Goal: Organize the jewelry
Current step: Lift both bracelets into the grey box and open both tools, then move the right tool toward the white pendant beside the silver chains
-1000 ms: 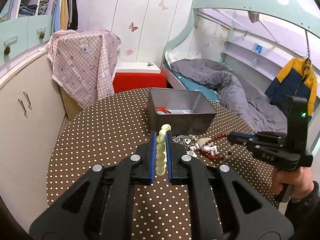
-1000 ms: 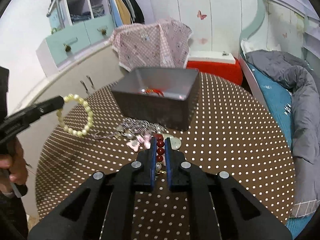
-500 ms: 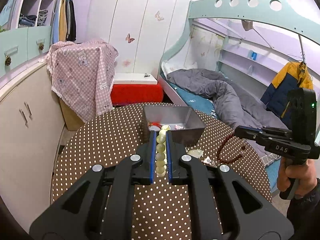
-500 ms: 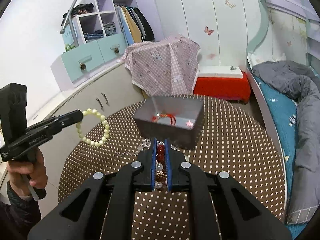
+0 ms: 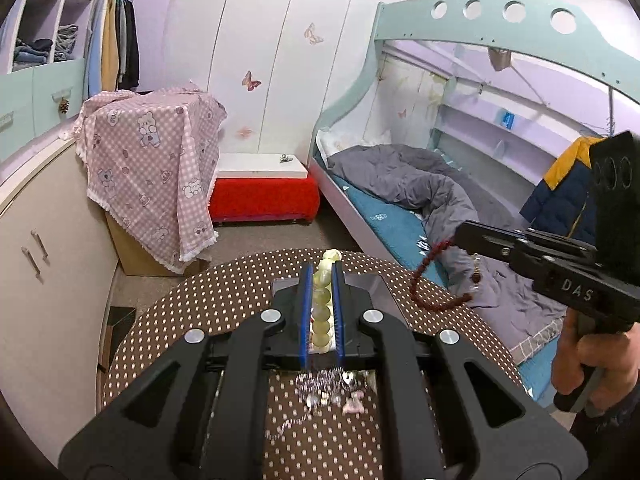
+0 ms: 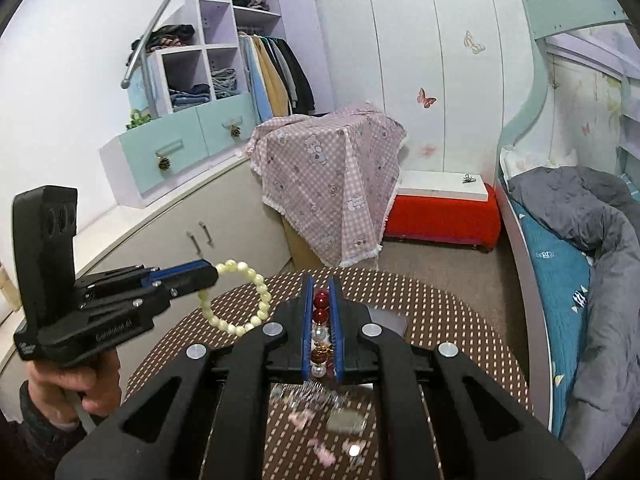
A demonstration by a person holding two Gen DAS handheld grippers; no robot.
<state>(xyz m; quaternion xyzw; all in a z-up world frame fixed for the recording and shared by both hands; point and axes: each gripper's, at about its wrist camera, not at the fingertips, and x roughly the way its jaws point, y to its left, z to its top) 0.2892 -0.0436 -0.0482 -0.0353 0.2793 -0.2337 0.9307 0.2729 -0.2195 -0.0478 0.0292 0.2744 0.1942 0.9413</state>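
Observation:
My left gripper (image 5: pixel 321 270) is shut on a pale green bead bracelet (image 5: pixel 322 312), held high above the table; the bracelet hangs as a ring in the right wrist view (image 6: pixel 236 298). My right gripper (image 6: pixel 321 284) is shut on a dark red bead string (image 6: pixel 319 308), which dangles in a loop in the left wrist view (image 5: pixel 430 276). The grey box (image 6: pixel 390 320) is mostly hidden behind both grippers. A loose pile of chains and pink charms (image 5: pixel 332 390) lies on the dotted table (image 5: pixel 224 300) below.
White cabinets (image 5: pixel 44 264) stand to the left and a bunk bed with a grey duvet (image 5: pixel 420 184) to the right. A pink checked cloth (image 5: pixel 148 168) and a red bench (image 5: pixel 264 198) lie beyond the table.
Both grippers have risen well above the table with their bead strings. The red string has come off the pile. The grey box has dropped behind the fingers.

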